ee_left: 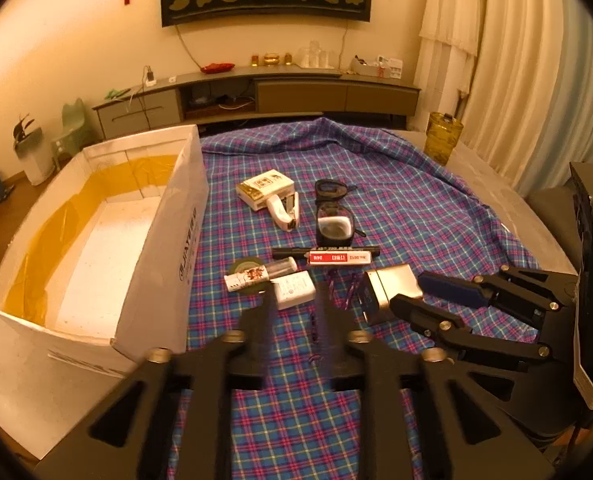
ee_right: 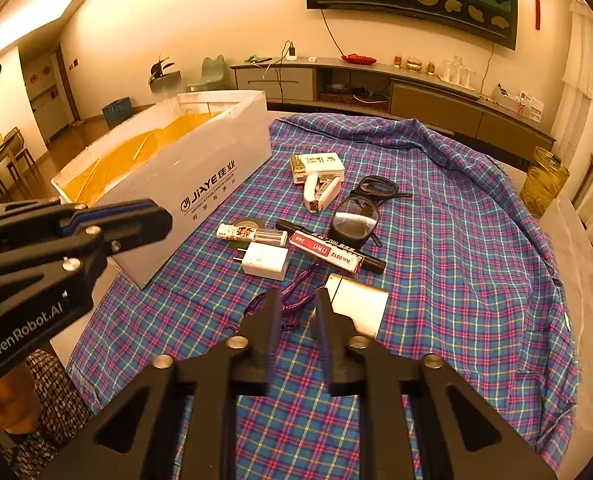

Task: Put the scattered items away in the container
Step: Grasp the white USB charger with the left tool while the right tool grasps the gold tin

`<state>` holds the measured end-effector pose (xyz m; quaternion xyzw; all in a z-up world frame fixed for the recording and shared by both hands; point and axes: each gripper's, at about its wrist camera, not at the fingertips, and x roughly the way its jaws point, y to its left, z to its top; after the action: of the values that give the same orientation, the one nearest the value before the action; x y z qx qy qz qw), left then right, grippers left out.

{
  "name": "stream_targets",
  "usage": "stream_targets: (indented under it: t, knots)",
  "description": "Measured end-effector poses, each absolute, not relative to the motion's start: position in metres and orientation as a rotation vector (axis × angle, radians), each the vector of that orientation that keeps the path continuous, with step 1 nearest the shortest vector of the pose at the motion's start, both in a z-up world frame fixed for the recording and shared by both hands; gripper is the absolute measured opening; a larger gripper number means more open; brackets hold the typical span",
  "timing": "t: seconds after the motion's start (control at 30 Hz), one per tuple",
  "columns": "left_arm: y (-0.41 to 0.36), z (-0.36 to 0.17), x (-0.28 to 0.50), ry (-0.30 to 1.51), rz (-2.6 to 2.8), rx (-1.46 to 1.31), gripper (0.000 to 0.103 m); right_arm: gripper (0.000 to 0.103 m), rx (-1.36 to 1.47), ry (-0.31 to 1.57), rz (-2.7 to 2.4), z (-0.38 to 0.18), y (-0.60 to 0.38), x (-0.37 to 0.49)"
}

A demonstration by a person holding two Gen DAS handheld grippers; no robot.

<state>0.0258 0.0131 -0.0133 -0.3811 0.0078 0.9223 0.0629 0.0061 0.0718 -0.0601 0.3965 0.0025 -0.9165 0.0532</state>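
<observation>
A white box lined with yellow tape stands open at the left; it also shows in the right wrist view. Scattered on the plaid cloth are a card pack, a stapler, glasses, a marker, a staples box, a small bottle, a white charger and a silver box. My left gripper is open just before the charger. My right gripper is open over a purple cord, next to the silver box.
A plaid cloth covers the table. An amber glass jar stands at the far right edge. A low cabinet runs along the back wall under a TV.
</observation>
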Motion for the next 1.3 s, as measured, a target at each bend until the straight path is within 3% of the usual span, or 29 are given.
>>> stream_targets:
  t: [0.1,0.17,0.97,1.3]
  knots:
    - [0.014,-0.017,0.024,0.034,2.782,-1.151,0.044,0.051,1.215,-0.019,-2.781,-0.063,0.075,0.004]
    - [0.015,-0.019,0.022,0.031,2.775,-1.154,0.044,0.057,1.216,-0.015,-2.786,-0.064,0.076,0.003]
    - [0.027,-0.069,-0.019,0.006,2.702,-1.276,0.05,0.068,1.327,-0.156,-2.748,-0.101,0.115,-0.019]
    - [0.016,-0.101,-0.045,-0.03,2.676,-1.395,0.05,0.078,1.343,-0.266,-2.721,-0.12,0.129,-0.036]
